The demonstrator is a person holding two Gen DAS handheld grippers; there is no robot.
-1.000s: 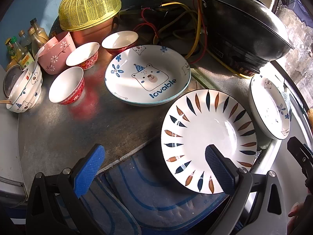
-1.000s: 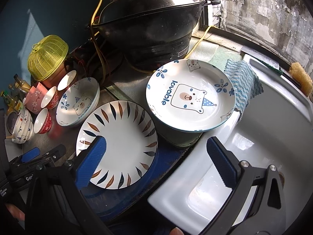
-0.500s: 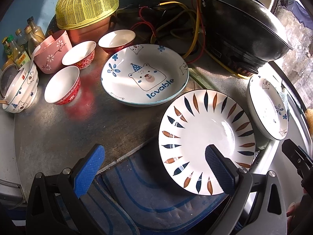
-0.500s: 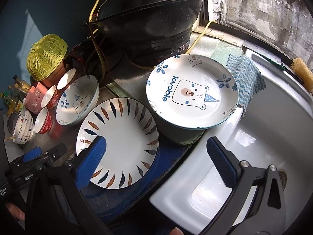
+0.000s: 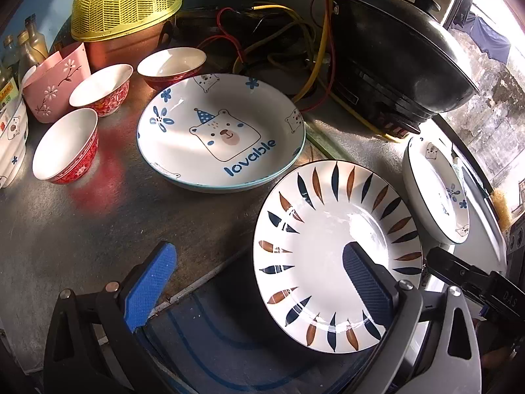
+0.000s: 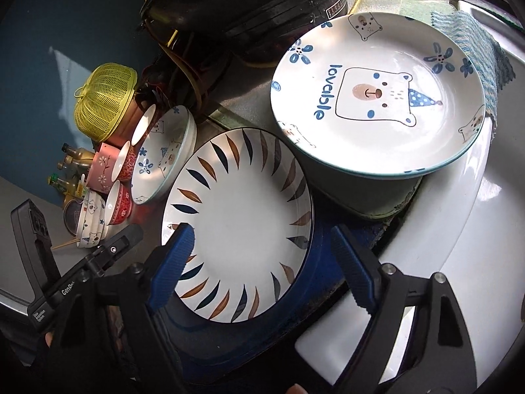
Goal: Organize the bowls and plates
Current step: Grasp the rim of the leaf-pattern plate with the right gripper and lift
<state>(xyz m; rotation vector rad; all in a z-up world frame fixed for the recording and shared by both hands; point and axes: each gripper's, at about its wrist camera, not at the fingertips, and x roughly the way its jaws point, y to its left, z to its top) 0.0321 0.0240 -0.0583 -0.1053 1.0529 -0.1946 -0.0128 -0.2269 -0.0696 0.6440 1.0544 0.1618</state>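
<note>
Hovering wide open, the right gripper [image 6: 262, 262] straddled the leaf-patterned plate [image 6: 242, 220] lying on the blue mat [image 6: 262, 338] beside the sink [image 6: 475, 262]; the left gripper [image 5: 259, 282] also gaped, one pad over that plate's rim.

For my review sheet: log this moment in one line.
left tool open | right tool open, over leaf-pattern plate | nothing held

Harsh window sunlight, plate [image 5: 338, 249] glare, fisheye-warped dark edges.
</note>
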